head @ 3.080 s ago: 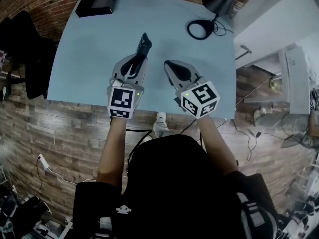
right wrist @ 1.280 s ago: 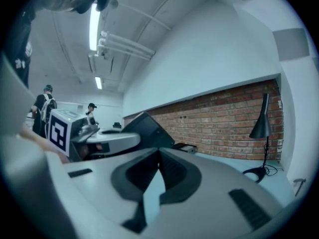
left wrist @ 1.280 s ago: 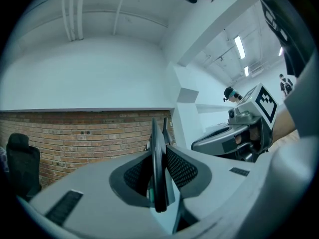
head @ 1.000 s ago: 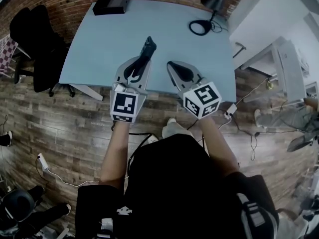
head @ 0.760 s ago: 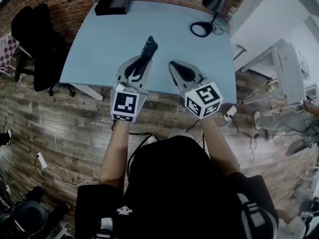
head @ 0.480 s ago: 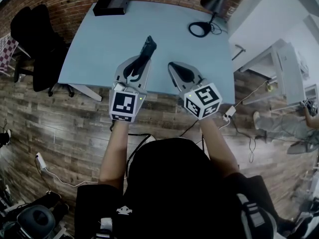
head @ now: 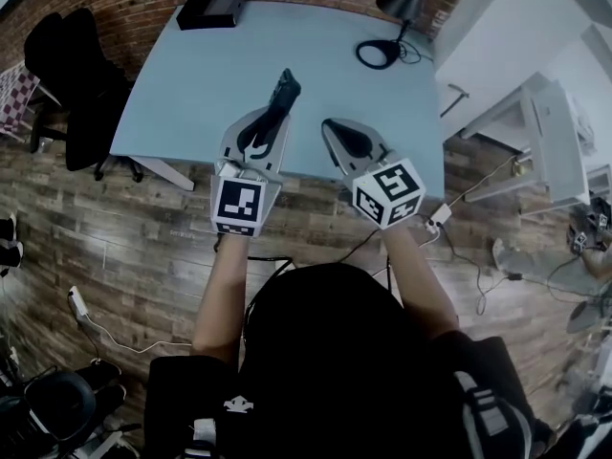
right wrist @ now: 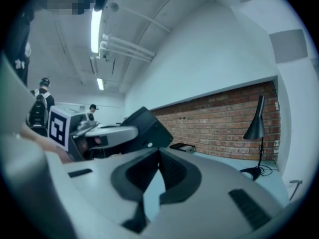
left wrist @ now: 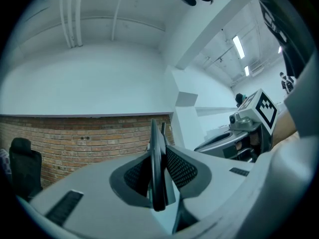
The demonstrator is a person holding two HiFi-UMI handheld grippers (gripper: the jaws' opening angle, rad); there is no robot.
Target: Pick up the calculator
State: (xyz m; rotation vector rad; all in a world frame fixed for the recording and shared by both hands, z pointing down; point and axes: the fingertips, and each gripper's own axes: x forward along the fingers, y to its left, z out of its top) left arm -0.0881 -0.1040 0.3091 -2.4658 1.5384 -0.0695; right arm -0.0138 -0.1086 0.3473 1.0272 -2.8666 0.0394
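Observation:
The black calculator (head: 283, 90) is held edge-on above the light blue table (head: 201, 84), and my left gripper (head: 272, 115) is shut on its near end. In the left gripper view it shows as a thin dark slab (left wrist: 155, 163) standing upright between the pads. My right gripper (head: 331, 124) hovers beside it to the right, shut with nothing in it; its pads meet at the tips (right wrist: 159, 152). From the right gripper view the calculator (right wrist: 145, 127) sticks out of the left gripper (right wrist: 99, 133). Both grippers are over the table's near edge.
A flat black box (head: 212, 10) lies at the table's far left corner. A black desk lamp (head: 400, 0) with a round base (head: 379, 54) stands at the far right. A black chair (head: 59, 70) is left of the table, before a brick wall. Cables lie on the wooden floor.
Since three seconds ago both grippers have drawn back from over the table towards its near edge, with the calculator still in the left one. Over the last second little differs.

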